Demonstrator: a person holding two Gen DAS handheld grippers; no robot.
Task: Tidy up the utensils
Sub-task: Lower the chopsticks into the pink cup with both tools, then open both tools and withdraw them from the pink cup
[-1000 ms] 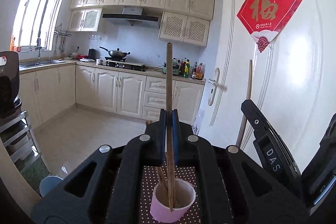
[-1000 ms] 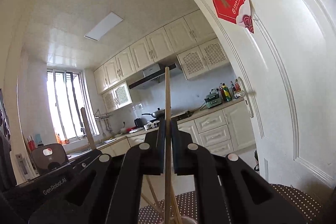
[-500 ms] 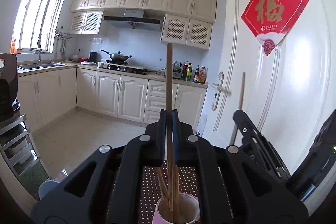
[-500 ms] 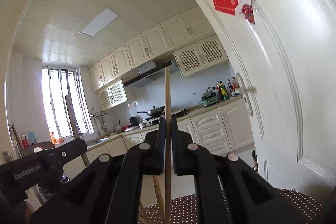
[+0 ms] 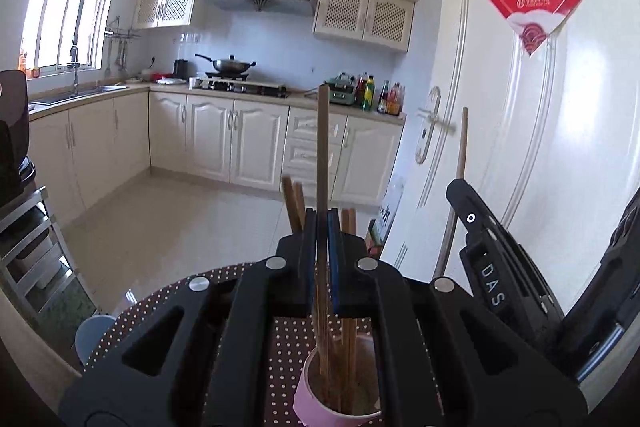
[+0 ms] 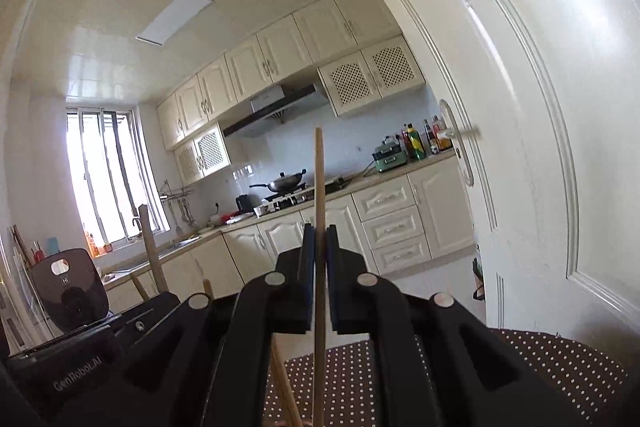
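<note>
Left gripper (image 5: 322, 227) is clamped on a dark brown chopstick (image 5: 322, 147), upright, its lower end down inside the pink cup (image 5: 316, 399). The cup stands on the brown polka-dot tablecloth (image 5: 286, 347), directly below the left gripper. More chopsticks (image 5: 347, 347) stand in the cup, leaning on either side of the held one (count unclear, the gripper body covers them).

Right gripper (image 6: 319, 239) pinches a lighter wooden chopstick (image 6: 319, 179), also upright; its lower end runs off the frame bottom, so whether it reaches the cup can't be told. Seen from the left wrist, the right gripper sits to the right of the cup, near the white door (image 5: 540, 147).
</note>
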